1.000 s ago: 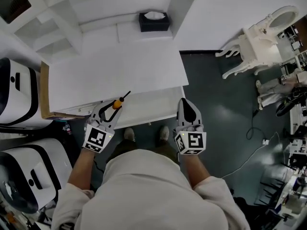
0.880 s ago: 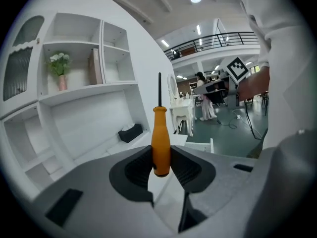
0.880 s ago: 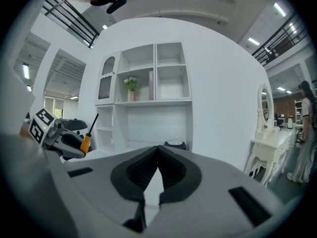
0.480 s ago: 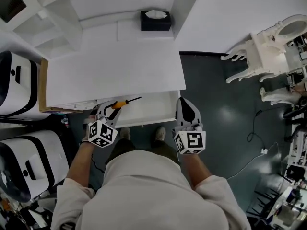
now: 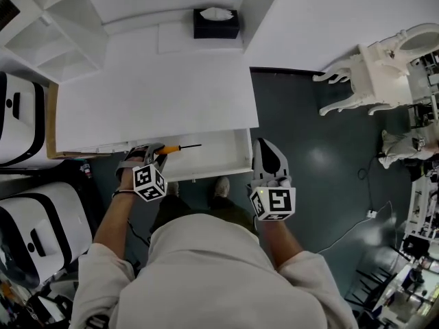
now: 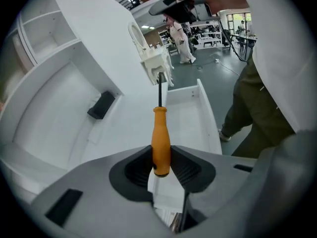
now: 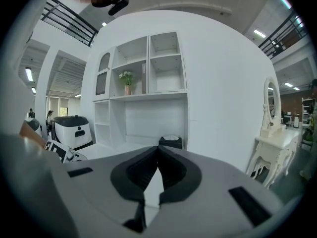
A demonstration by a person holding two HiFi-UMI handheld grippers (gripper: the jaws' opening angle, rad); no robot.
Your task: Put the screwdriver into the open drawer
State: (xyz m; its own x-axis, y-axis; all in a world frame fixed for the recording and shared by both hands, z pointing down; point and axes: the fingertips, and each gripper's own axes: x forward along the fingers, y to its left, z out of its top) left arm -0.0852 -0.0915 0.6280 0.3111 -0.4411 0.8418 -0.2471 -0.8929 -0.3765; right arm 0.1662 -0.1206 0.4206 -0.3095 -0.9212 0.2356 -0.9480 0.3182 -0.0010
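In the head view the screwdriver, with an orange handle and a thin black shaft, lies nearly level over the left part of the open white drawer, tip pointing right. My left gripper is shut on the handle's end. In the left gripper view the screwdriver sticks out between the dark pads, and the drawer lies beyond it. My right gripper hovers just off the drawer's right end, jaws together and holding nothing. The right gripper faces the shelves, pads touching.
A white desk top stands over the drawer, with a black tissue box at its back. White shelves are at the upper left, white machines at the left, and an ornate white dressing table at the right. The person's shoes show below the drawer.
My left gripper has sunk and rolled, so the screwdriver went from slanting upward to lying level over the drawer. The right gripper shifted only slightly.
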